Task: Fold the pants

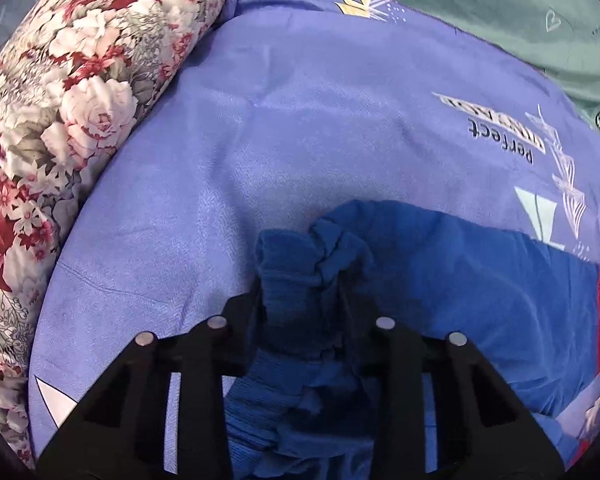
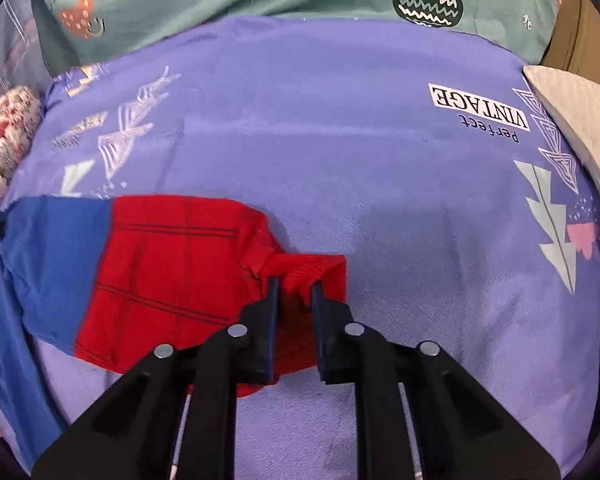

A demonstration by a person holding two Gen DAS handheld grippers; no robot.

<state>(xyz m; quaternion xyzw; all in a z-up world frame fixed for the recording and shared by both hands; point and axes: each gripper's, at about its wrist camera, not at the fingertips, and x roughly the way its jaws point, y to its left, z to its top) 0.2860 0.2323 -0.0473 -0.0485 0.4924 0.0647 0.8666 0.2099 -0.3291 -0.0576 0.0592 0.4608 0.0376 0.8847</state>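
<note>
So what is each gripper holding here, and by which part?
Both hold the pants: the left gripper pinches the bunched blue ribbed end, the right gripper the red ribbed end.

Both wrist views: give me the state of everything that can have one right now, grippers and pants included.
left gripper: shut on the bunched blue end of the pants.
right gripper: shut on the red ribbed cuff.
pants: lying stretched across the bed, not yet folded, gathered at both gripped ends.
purple bedsheet: spread flat under the pants, lightly creased.
floral pillow: lying along the sheet's edge, untouched.
</note>
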